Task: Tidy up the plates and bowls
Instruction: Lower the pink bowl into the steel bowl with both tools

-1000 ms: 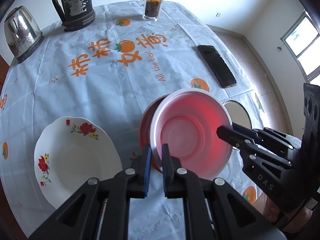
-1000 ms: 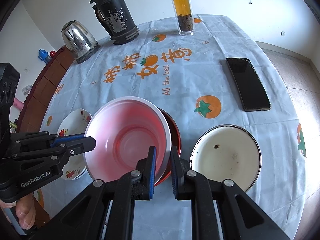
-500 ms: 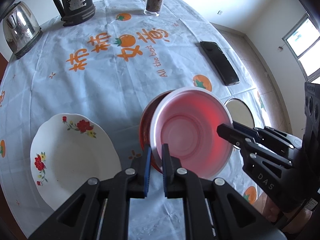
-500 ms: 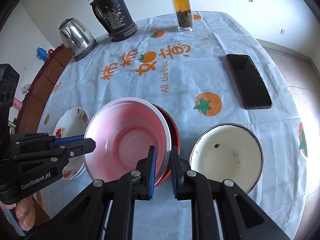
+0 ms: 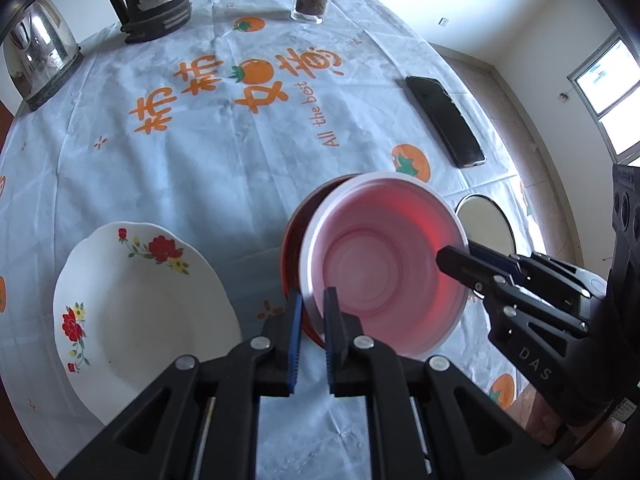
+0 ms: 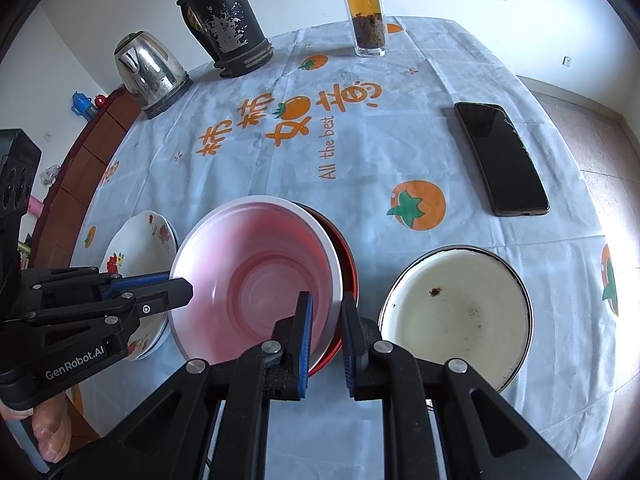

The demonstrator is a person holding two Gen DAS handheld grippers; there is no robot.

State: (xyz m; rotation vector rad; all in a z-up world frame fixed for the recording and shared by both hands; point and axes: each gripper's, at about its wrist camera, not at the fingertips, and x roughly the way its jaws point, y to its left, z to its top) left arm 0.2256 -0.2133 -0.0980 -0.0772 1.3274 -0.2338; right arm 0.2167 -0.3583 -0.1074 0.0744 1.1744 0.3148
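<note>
A pink translucent bowl [image 5: 384, 264] [image 6: 256, 272] is held up, tilted, over a red bowl [image 5: 292, 252] [image 6: 346, 256] on the table. My left gripper [image 5: 311, 300] [image 6: 182, 284] is shut on the pink bowl's left rim. My right gripper [image 6: 326, 304] [image 5: 452, 258] is shut on its right rim. A white flowered plate [image 5: 136, 304] [image 6: 138, 248] lies to the left. A cream enamel bowl [image 6: 456, 312] [image 5: 484, 228] sits to the right.
A black phone [image 6: 500, 156] [image 5: 444, 120] lies at the right. A steel kettle [image 6: 148, 72], a black thermos [image 6: 224, 20] and a glass tea bottle [image 6: 366, 12] stand at the far edge. The tablecloth [image 6: 360, 140] has orange prints.
Both grippers have lifted the pink bowl slightly and shifted back toward the near edge; the far objects look a bit farther. The grips are unchanged.
</note>
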